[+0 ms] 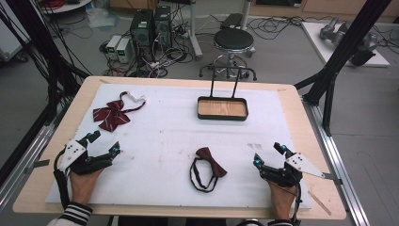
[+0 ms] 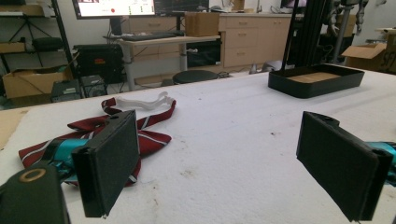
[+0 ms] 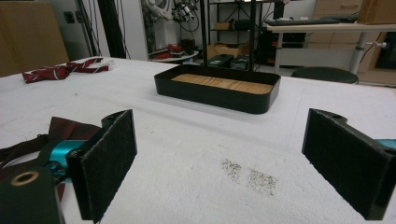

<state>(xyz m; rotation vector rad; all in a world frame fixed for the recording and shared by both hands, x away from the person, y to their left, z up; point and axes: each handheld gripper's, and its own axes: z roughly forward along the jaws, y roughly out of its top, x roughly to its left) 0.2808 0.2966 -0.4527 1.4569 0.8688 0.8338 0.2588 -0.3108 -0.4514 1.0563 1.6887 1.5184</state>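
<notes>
A red striped bow tie with a white strap lies at the mat's far left. A dark maroon bow tie with a black strap loop lies near the front middle. A black tray with a wooden floor stands at the back centre. My left gripper rests open at the front left, just short of the striped tie, with nothing between its jaws. My right gripper rests open at the front right. The maroon tie lies to its left and the tray ahead of my right gripper.
The white mat covers most of the wooden table. A black stool and computer towers stand on the floor beyond the far edge. A black frame post rises at the right. A dark smudge marks the mat.
</notes>
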